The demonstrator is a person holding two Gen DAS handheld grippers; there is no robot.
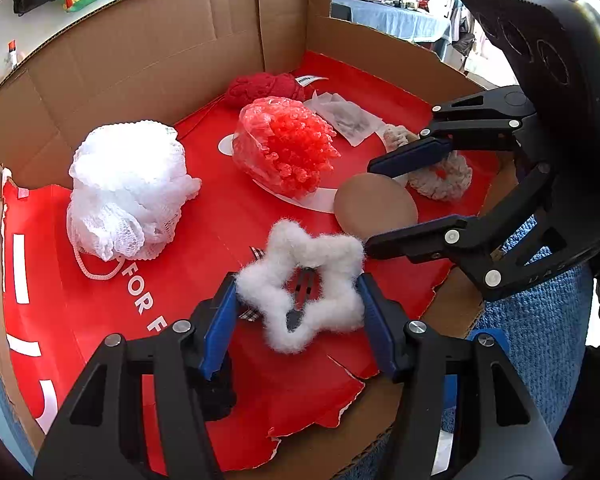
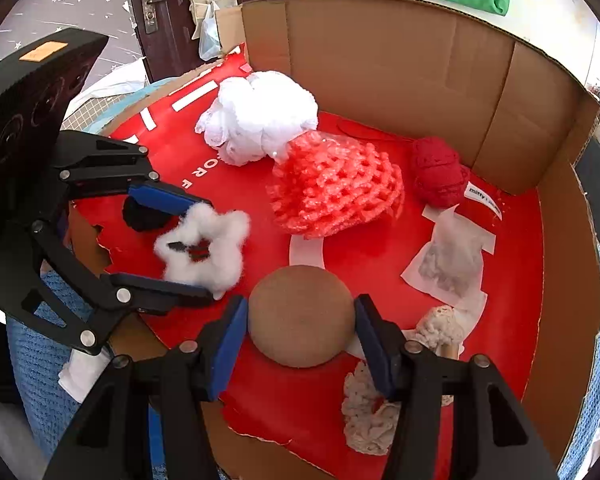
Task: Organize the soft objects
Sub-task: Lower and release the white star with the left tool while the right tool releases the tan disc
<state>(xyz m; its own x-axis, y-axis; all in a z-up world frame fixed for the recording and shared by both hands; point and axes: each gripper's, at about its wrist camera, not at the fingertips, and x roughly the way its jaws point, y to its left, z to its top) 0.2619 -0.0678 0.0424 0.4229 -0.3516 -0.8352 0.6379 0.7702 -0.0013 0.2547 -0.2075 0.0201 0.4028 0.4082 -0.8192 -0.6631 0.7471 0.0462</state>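
Observation:
A fluffy white star-shaped ring (image 1: 300,298) lies on the red cardboard sheet (image 1: 100,312). My left gripper (image 1: 296,316) is open, its blue pads on either side of the ring; it also shows in the right wrist view (image 2: 200,246). A round brown sponge puff (image 2: 302,316) lies just right of the ring. My right gripper (image 2: 300,340) is open with its pads on either side of the puff; it also shows in the left wrist view (image 1: 374,206). Whether the pads touch either object is unclear.
On the red sheet lie a white mesh bath pouf (image 1: 128,188), a red foam net (image 1: 288,150), a red yarn ball (image 1: 264,86), a clear sachet (image 1: 346,118), a beige crocheted scrunchie (image 2: 374,420) and a black soft item (image 2: 140,214). Cardboard walls (image 1: 160,40) stand behind.

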